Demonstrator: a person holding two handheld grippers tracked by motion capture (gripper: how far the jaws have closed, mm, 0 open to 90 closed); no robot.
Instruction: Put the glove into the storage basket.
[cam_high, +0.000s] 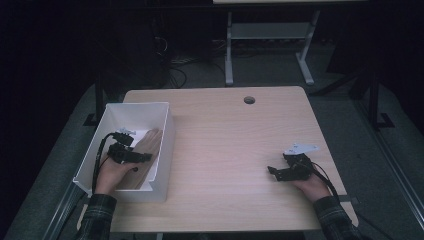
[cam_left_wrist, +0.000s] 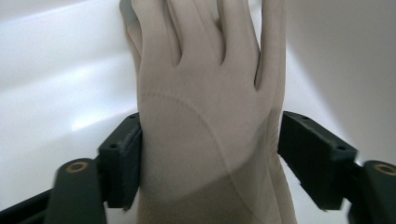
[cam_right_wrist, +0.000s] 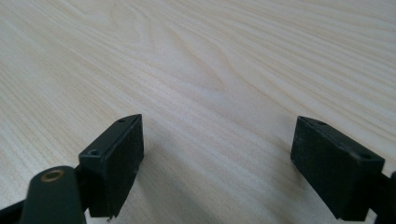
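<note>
Dim room, wooden table (cam_high: 235, 150). High view: left gripper (cam_high: 131, 154) inside white bin (cam_high: 167, 145), over beige glove (cam_high: 145, 155); right gripper (cam_high: 280, 172) idle, apart.

Left gripper view: glove (cam_left_wrist: 205, 130) between spread jaws, touching one, unclamped. Best closed squarely across palm.

Right gripper view: jaws wide, empty, above bare wood.

At left, a beige glove (cam_left_wrist: 205, 121) lies in a white bin (cam_high: 165, 150) (plaid sleeves (cam_high: 97, 210) at the bottom); black grippers, pale wood-grain table (cam_high: 225, 145).

Bin at the table's nine o'clock, glove inside it.
The glove (cam_high: 145, 155) lies in the bin (cam_high: 167, 145) on the table (cam_high: 235, 150), the left gripper (cam_high: 131, 156) over it; the right gripper (cam_high: 280, 171) sits at four o'clock, well apart.
</note>
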